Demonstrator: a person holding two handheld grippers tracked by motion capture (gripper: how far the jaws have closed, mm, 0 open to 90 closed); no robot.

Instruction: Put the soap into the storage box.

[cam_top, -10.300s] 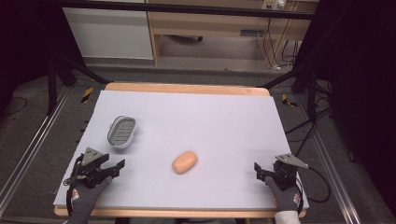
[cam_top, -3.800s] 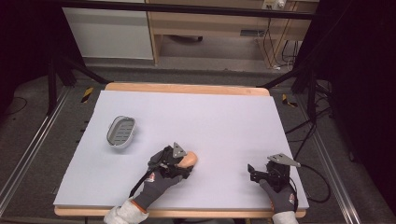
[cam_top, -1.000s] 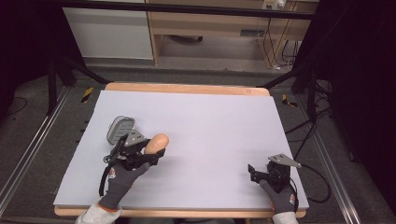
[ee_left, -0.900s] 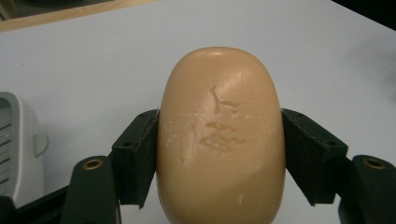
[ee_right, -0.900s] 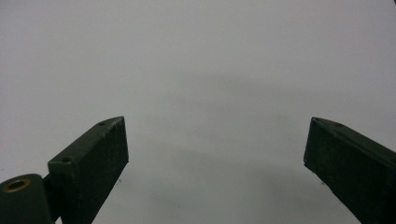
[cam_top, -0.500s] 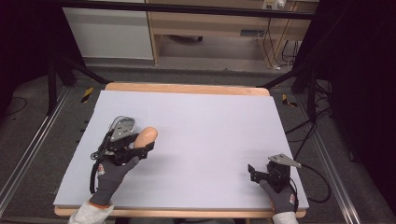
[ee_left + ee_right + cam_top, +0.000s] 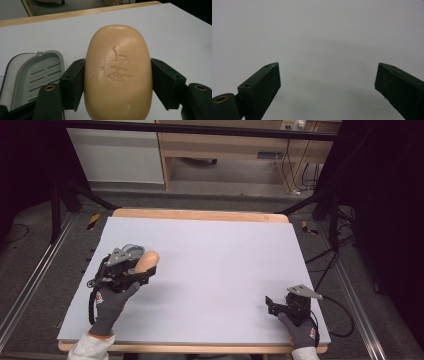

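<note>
High view: at a desk (image 7: 210, 270) covered in pale lavender-grey with a wooden rim, a person's gloved left hand (image 7: 111, 301) works the left gripper (image 7: 142, 270) near the left edge, about midway between the near and far edges. Its claw is clamped on an orange-tan bar of soap (image 7: 145, 261), which juts out past the jaws toward the far side. A grey soap dish (image 7: 131, 251) lies just beside and behind the gripper, mostly hidden by it. Near the near right corner, the gloved right hand (image 7: 300, 332) holds the right gripper (image 7: 270, 303), which points left, well apart from the soap.

Left gripper view: the soap (image 7: 117, 72) sits squarely between the two black jaws, which press against its long sides; an embossed mark shows on its upper face. The dish (image 7: 37, 75), ribbed and slotted inside, lies at the left, just beside the left jaw, on the desk surface (image 7: 175, 32). The wooden far edge runs across the top.

Right gripper view: the right gripper (image 7: 327, 80) has its claw spread wide with nothing between the jaws, over bare desk surface (image 7: 319, 30).
</note>
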